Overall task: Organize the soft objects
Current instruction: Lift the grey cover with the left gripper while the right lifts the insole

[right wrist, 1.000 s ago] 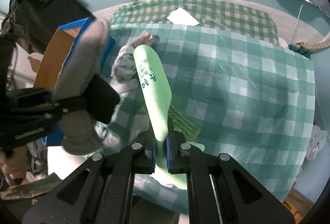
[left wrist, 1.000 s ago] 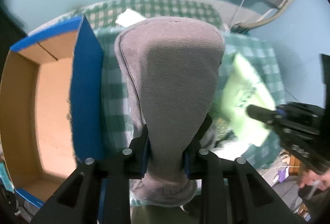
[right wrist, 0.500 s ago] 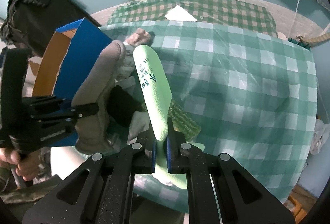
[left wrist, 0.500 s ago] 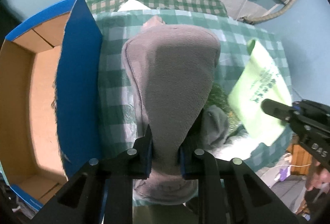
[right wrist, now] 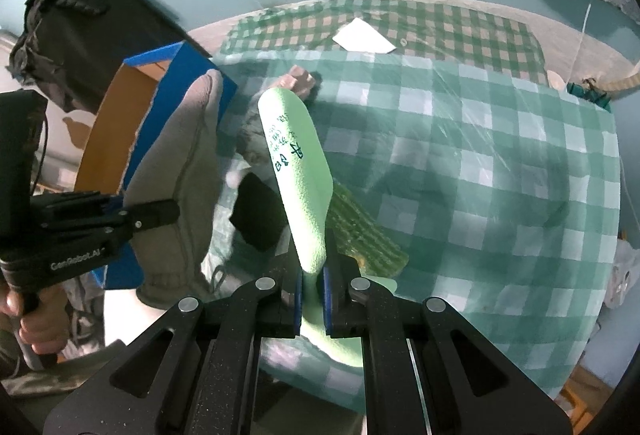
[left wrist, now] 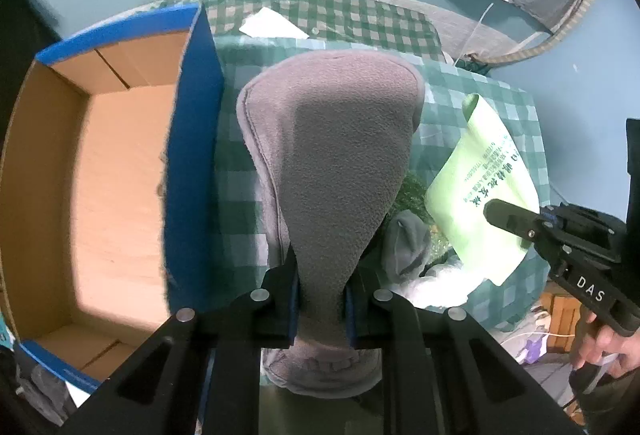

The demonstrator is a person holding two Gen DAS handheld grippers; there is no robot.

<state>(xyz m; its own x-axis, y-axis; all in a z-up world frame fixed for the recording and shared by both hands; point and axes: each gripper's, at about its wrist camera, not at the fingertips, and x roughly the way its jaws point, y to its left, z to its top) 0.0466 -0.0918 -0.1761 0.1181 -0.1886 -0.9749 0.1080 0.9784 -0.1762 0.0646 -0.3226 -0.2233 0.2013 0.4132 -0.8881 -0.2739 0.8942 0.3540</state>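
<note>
A grey fleece piece (left wrist: 332, 155) hangs upright in my left gripper (left wrist: 320, 275). The jaws are closing and the pads press on its narrow neck. It hovers just right of the blue wall (left wrist: 192, 155) of an open cardboard box. In the right wrist view the fleece (right wrist: 180, 155) and left gripper (right wrist: 160, 213) sit beside the box (right wrist: 104, 139). My right gripper (right wrist: 312, 275) is shut on a light green foam sheet (right wrist: 296, 163) with printed characters, held on edge above the table. The sheet (left wrist: 488, 175) and right gripper (left wrist: 504, 215) show at right.
A green checked cloth (right wrist: 480, 155) covers the table. A pile lies under the grippers: a grey sock (left wrist: 408, 239), a green knit cloth (right wrist: 360, 231), a black item (right wrist: 260, 215). White paper (right wrist: 362, 35) lies at the far edge. A hand grips each handle.
The left jaws have narrowed on the fleece's neck. The left gripper has shifted slightly from over the box wall toward the pile. The right gripper and green sheet have stayed put.
</note>
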